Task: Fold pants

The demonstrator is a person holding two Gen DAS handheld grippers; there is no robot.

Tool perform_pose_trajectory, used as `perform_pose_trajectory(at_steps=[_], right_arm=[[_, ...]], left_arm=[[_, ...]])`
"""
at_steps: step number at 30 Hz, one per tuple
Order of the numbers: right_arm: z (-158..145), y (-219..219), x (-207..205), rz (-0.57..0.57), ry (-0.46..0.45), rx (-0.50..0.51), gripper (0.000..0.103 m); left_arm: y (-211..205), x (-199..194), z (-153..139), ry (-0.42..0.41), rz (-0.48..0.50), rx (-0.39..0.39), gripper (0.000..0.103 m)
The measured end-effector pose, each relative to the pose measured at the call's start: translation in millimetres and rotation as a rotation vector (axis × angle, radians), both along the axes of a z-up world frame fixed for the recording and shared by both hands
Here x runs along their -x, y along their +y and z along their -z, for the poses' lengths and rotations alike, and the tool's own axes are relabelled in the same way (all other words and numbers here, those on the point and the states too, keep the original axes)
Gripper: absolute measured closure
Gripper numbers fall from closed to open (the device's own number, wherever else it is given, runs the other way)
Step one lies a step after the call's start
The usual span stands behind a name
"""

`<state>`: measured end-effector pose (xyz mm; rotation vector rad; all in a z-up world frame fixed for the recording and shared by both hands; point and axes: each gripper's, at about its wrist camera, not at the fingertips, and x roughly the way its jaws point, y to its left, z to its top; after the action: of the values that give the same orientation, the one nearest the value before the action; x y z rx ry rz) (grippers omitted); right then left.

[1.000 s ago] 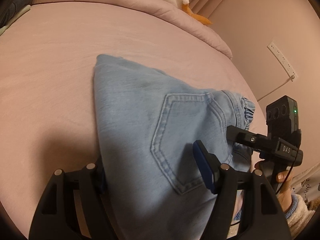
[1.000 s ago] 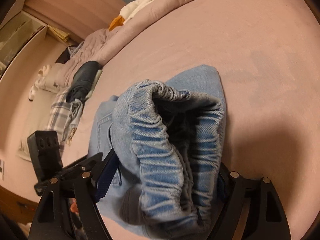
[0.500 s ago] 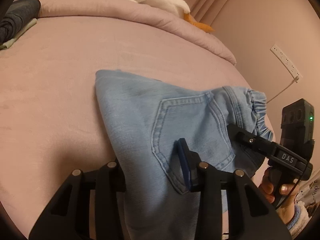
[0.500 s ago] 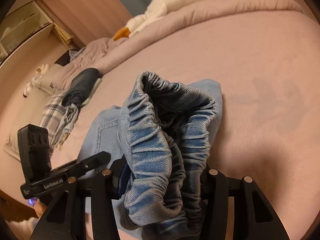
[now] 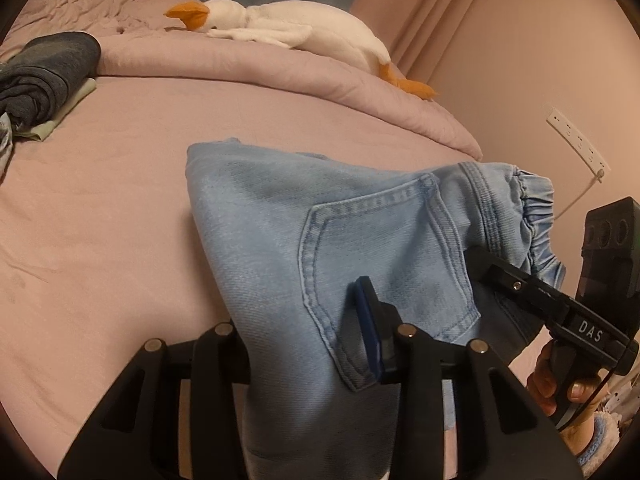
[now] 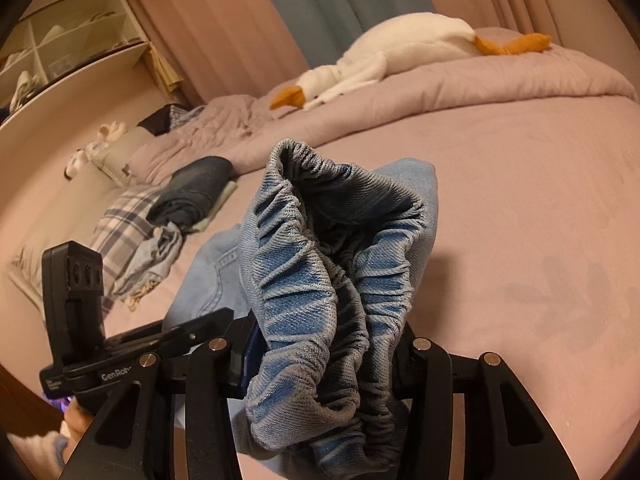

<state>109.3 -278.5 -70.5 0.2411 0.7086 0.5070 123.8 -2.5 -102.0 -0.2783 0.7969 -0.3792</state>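
Light blue denim pants lie folded on the pink bed, back pocket up. My left gripper is shut on the near edge of the pants below the pocket. My right gripper is shut on the bunched elastic waistband and holds it lifted off the bed. The right gripper also shows in the left wrist view at the waistband end. The left gripper also shows in the right wrist view, low on the left.
A white plush goose lies on the rolled duvet at the back. Folded dark clothes and plaid cloth sit at the bed's far left. A wall power strip is on the right.
Both grippers have closed in on the denim and lifted it, raising the near edge and the waistband off the bed. Both views have tilted up, showing more of the goose and curtains.
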Motion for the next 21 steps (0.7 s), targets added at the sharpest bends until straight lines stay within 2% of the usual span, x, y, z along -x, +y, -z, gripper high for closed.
perform_pose_trajectory(at_steps=[21], right_arm=[[-13, 44, -44, -0.065, -0.067, 0.007, 0.053]], left_arm=[[35, -51, -19, -0.035, -0.065, -0.068, 0.065]])
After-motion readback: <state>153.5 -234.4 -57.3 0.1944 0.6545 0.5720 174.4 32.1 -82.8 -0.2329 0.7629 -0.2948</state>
